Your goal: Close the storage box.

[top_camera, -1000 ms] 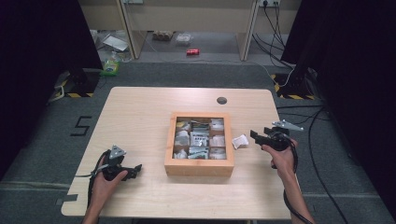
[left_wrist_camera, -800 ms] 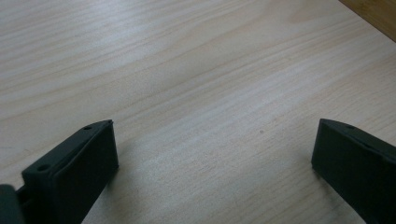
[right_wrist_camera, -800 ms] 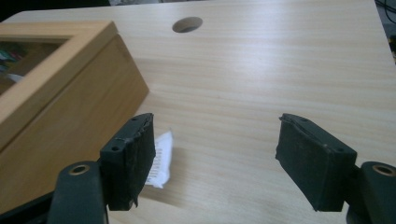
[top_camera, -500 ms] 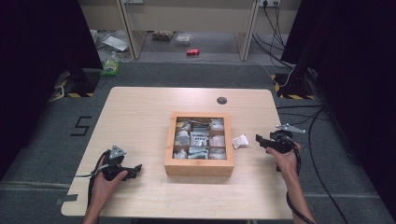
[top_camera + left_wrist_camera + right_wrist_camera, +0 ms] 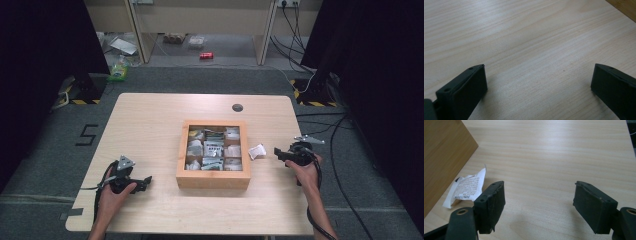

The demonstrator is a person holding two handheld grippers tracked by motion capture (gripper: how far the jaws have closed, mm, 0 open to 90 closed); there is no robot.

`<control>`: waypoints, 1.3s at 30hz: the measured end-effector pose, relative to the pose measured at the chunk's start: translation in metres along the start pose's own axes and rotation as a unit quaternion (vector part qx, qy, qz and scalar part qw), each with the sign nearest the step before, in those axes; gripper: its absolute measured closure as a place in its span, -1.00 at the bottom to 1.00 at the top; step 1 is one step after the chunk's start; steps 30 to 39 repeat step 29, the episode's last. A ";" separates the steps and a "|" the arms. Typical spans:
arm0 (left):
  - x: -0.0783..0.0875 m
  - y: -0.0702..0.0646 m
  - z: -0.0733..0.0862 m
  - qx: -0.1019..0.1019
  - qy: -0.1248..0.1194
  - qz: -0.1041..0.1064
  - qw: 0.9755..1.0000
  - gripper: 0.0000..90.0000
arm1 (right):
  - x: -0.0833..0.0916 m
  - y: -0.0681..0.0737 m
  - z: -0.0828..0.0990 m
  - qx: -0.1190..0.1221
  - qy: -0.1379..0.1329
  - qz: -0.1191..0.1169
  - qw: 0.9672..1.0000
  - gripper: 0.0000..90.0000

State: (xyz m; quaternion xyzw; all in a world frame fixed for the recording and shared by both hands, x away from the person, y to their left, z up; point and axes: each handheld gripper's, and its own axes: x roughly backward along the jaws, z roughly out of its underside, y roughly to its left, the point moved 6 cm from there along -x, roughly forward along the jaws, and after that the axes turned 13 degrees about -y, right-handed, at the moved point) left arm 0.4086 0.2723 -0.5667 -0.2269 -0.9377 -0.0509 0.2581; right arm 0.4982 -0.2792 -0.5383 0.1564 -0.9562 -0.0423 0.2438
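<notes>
A wooden box (image 5: pixel 212 180) with several compartments of small packets stands in the middle of the table. A white printed packet (image 5: pixel 257 151) lies flat on the table just right of the box. In the right gripper view the packet (image 5: pixel 466 187) lies beside the box wall (image 5: pixel 444 157), outside my left jaw. My right gripper (image 5: pixel 278 153) points left at it from a short way off. Its jaws (image 5: pixel 539 185) stand open, have just been opening a little wider, and hold nothing. My left gripper (image 5: pixel 145 181) rests near the front left of the table, open (image 5: pixel 539 68) over bare wood.
A black round grommet (image 5: pixel 237 107) sits in the tabletop behind the box. Cables trail over the floor to the right of the table. A red can (image 5: pixel 206 55) and a green bottle (image 5: pixel 118 70) lie on the floor beyond it.
My right gripper has sunk toward the table and drawn back to the right, away from the white packet, which lies where it was. The left gripper has kept still.
</notes>
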 end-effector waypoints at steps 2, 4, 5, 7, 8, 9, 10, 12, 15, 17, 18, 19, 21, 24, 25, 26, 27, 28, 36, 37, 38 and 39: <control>0.000 0.000 0.000 0.000 0.000 0.000 1.000 -1.00 | -0.002 0.001 0.003 0.003 0.006 -0.002 1.000 -0.45; 0.000 0.000 0.000 0.000 0.000 0.000 1.000 -1.00 | -0.003 0.001 0.006 0.004 0.016 -0.002 1.000 -0.47; 0.000 0.000 0.000 0.000 0.000 0.000 1.000 -1.00 | -0.004 0.001 0.008 0.007 0.020 -0.001 1.000 -0.48; 0.000 0.000 0.000 0.000 0.000 0.000 1.000 -1.00 | -0.006 0.001 0.011 0.013 0.022 0.000 1.000 -0.53; 0.000 0.000 0.000 0.000 0.000 0.000 1.000 -1.00 | -0.007 0.001 0.011 0.022 0.021 0.000 1.000 -0.54; 0.000 0.000 0.000 0.000 0.000 0.000 1.000 -1.00 | -0.007 0.002 0.012 0.033 0.025 -0.001 0.999 -0.56; 0.000 0.000 0.000 0.000 0.000 0.000 1.000 -1.00 | -0.007 0.002 0.012 0.041 0.026 -0.001 0.999 -0.60; 0.000 0.000 0.000 0.000 0.000 0.000 1.000 -1.00 | -0.009 0.006 0.014 0.057 0.030 -0.002 0.998 -0.67; 0.000 0.000 0.000 0.000 0.000 0.000 1.000 -1.00 | -0.011 0.009 0.016 0.091 0.036 0.003 0.995 -0.71; 0.000 0.000 0.000 0.000 0.000 0.000 1.000 -1.00 | -0.011 0.009 0.016 0.091 0.037 0.003 0.995 -0.72; 0.000 0.000 0.000 0.000 0.000 0.000 1.000 -1.00 | -0.011 0.009 0.016 0.091 0.037 0.003 0.995 -0.72; 0.000 0.000 0.000 0.000 0.000 0.000 1.000 -1.00 | -0.011 0.009 0.016 0.091 0.037 0.003 0.995 -0.72; 0.000 0.000 0.000 0.000 0.000 0.000 1.000 -1.00 | -0.011 0.009 0.016 0.091 0.037 0.003 0.995 -0.72; 0.000 0.000 0.000 0.000 0.000 0.000 1.000 -1.00 | -0.011 0.009 0.016 0.091 0.037 0.003 0.995 -0.72; 0.000 0.000 0.000 0.000 0.000 0.000 1.000 -1.00 | -0.011 0.009 0.016 0.091 0.037 0.003 0.995 -0.72; 0.000 0.000 0.000 0.000 0.000 0.000 1.000 -1.00 | -0.011 0.009 0.016 0.091 0.037 0.003 0.995 -0.72; 0.000 0.000 0.000 0.000 0.000 0.000 1.000 -1.00 | -0.011 0.009 0.016 0.091 0.037 0.003 0.995 -0.72; 0.000 0.000 0.000 0.000 0.000 0.000 1.000 -1.00 | -0.011 0.009 0.016 0.091 0.037 0.003 0.995 -0.72; 0.000 0.000 0.000 0.000 0.000 0.000 1.000 -1.00 | -0.011 0.009 0.016 0.091 0.037 0.003 0.995 -0.72; 0.000 0.000 0.000 0.000 0.000 0.000 1.000 -1.00 | -0.011 0.009 0.016 0.091 0.037 0.003 0.995 -0.72; 0.000 0.000 0.000 0.000 0.000 0.000 1.000 -1.00 | -0.011 0.009 0.016 0.091 0.037 0.003 0.995 -0.72; 0.000 0.000 0.000 0.000 0.000 0.000 1.000 -1.00 | -0.011 0.009 0.016 0.091 0.037 0.003 0.995 -0.72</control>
